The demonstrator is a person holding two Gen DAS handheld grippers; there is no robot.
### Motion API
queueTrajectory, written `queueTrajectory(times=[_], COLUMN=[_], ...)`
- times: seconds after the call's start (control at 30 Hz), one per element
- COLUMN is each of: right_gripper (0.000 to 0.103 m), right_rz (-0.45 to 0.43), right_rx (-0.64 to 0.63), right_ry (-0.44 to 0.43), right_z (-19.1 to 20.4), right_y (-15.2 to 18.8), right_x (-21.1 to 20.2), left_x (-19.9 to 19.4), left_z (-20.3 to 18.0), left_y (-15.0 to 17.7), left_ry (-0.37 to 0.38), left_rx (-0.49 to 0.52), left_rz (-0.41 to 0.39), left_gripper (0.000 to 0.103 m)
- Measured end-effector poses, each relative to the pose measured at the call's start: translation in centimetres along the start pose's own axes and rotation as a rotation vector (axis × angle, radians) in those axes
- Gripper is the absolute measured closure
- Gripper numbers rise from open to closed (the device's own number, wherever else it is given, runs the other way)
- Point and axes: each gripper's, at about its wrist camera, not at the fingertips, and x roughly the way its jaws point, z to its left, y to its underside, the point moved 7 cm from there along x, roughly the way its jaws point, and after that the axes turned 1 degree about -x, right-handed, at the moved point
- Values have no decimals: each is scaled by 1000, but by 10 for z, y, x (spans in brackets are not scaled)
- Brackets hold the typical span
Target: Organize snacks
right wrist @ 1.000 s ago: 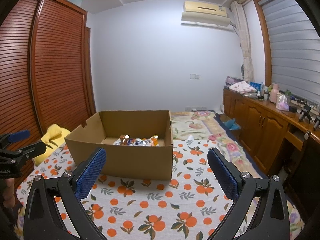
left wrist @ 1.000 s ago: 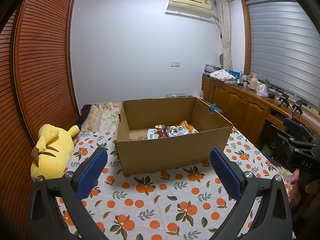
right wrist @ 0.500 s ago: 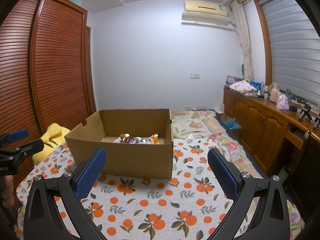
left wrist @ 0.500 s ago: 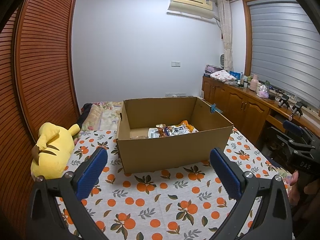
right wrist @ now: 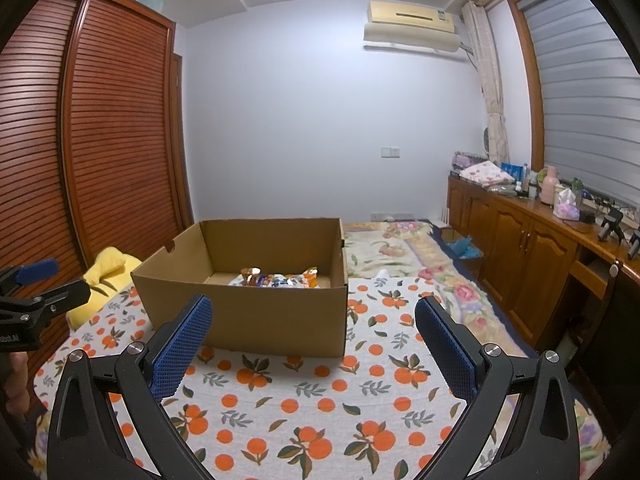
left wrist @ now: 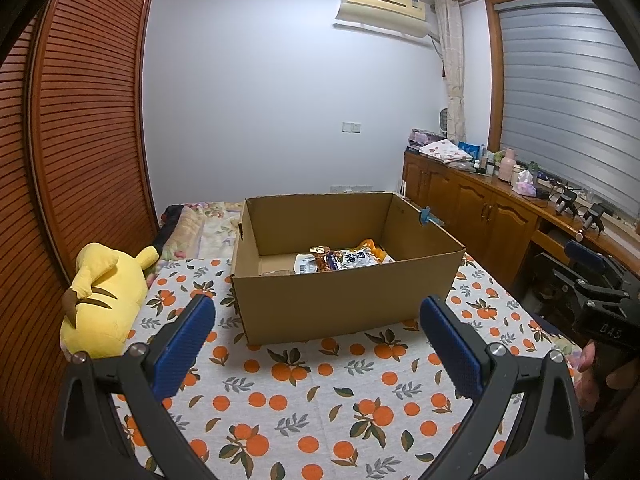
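Observation:
An open cardboard box (left wrist: 344,304) stands on an orange-print cloth (left wrist: 320,392). Several snack packets (left wrist: 340,259) lie on its floor toward the far right. The box also shows in the right wrist view (right wrist: 256,320), with the snack packets (right wrist: 276,279) inside. My left gripper (left wrist: 318,330) is open and empty, in front of the box and apart from it. My right gripper (right wrist: 312,334) is open and empty, in front of the box's right corner. Each gripper shows at the edge of the other's view.
A yellow plush toy (left wrist: 102,300) lies left of the box by the slatted wardrobe (left wrist: 72,160). A wooden cabinet (left wrist: 480,216) with bottles and small items runs along the right. A floral quilt (right wrist: 400,248) lies behind the box.
Both views have shifted slightly; the box sits a little differently in frame. Both grippers stay open and empty.

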Motion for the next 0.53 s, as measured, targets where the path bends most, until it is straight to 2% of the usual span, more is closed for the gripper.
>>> queueTrajectory(times=[0.53], right_gripper=[0], right_rz=[0], right_rx=[0], right_ry=[1], right_z=[0], right_y=[1], right_x=[0], left_x=[0], left_z=[-1], left_y=[2], left_ry=[-5], left_rx=[2], left_rz=[3], left_gripper=[0])
